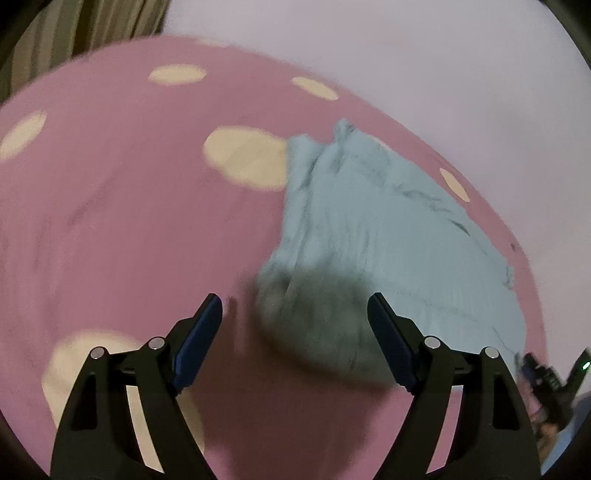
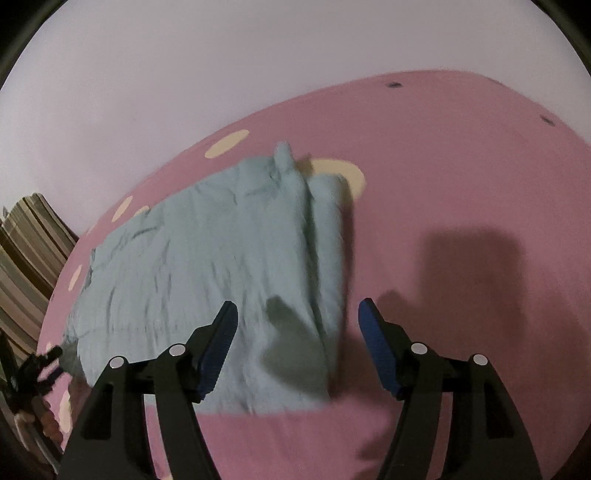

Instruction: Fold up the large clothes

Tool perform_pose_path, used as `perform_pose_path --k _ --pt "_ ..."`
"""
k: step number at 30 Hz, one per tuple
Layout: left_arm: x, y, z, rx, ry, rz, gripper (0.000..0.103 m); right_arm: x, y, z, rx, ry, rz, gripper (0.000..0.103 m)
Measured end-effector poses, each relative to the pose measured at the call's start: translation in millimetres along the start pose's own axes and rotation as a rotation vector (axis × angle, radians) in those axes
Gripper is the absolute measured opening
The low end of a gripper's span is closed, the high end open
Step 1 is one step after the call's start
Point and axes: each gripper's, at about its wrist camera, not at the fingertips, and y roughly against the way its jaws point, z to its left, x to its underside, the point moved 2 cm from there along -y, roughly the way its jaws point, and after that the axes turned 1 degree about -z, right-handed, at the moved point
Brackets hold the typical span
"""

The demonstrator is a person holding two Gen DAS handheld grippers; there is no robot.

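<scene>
Pink bedspread (image 1: 129, 221) with cream dots covers the bed, pale wall (image 2: 221, 55) behind, striped curtain (image 1: 74, 33) at the far left corner. Light blue garment (image 2: 207, 266) lies rumpled on the spread toward its far edge, one long side folded over. Left gripper (image 1: 295, 325) released, jaws wide, hovering over the garment's near corner, nothing between the pads. Right gripper (image 2: 298, 328) also released, above the garment's folded edge, its shadow falling on the pink beside it

A pink bedspread (image 1: 110, 221) dotted with cream ovals is being lit from above; beyond it, a pale wall (image 2: 258, 55) and striped curtain (image 1: 74, 33) are being shown.
</scene>
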Motion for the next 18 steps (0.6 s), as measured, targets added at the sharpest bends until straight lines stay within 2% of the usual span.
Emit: perform_pose_path --k 3,7,8,9,11,12,14,15,18 --pt "12 -6 11 0.073 0.103 0.05 0.081 13 -3 -8 -0.037 -0.067 0.026 0.067" --pt "6 -14 6 0.107 0.153 0.015 0.08 15 -17 -8 -0.137 -0.174 0.056 0.067" --pt "4 -17 4 0.116 0.161 0.014 0.077 14 -22 -6 -0.145 -0.188 0.061 0.068" --pt "1 -22 2 0.12 0.174 0.017 0.066 13 -26 -5 -0.15 -0.2 0.063 0.069" --pt "-1 -33 -6 0.111 0.182 0.023 0.055 13 -32 -2 -0.144 -0.209 0.058 0.066" --pt "-2 -34 -6 0.105 0.178 0.02 0.047 12 -34 0 -0.136 -0.204 0.052 0.055" --pt "-4 -39 -13 0.097 0.157 0.013 0.031 11 -38 3 -0.134 -0.206 0.058 0.044" --pt "-5 -40 -14 0.119 0.156 0.017 0.019 10 -39 3 -0.144 -0.214 0.063 0.035" --pt "-6 -37 -19 0.119 0.134 -0.006 0.013 10 -39 3 -0.164 -0.219 0.064 0.021"
